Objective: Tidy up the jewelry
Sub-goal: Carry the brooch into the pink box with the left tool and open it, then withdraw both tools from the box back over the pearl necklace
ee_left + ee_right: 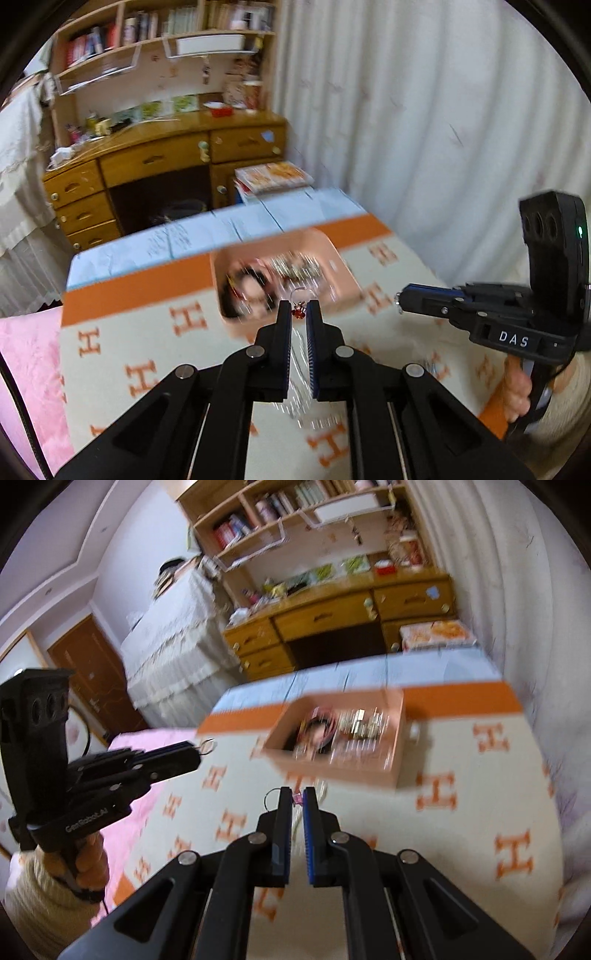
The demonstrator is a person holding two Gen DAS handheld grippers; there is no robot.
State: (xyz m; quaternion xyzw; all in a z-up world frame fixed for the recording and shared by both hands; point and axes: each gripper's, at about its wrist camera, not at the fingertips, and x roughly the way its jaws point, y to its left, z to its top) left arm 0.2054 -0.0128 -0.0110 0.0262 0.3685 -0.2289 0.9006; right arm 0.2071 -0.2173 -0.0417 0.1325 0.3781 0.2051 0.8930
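Pinching a small ring with a red charm (pixel 298 311) at its very tips, the left gripper (pixel 298 308) hangs above the near rim of the pink tray (pixel 345 271), while the right gripper (pixel 297 796) nips a ring with a pink stone (pixel 295 798) over the H-patterned blanket (pixel 480 812), just short of that tray. Both pieces look featherlight, hard and slippery, so I'd judge a tip hold on the band safest, since the charm or stone could twist out. Farther back the tray holds blurred bracelets and silvery pieces (pixel 364 720), too smeared to sort out.
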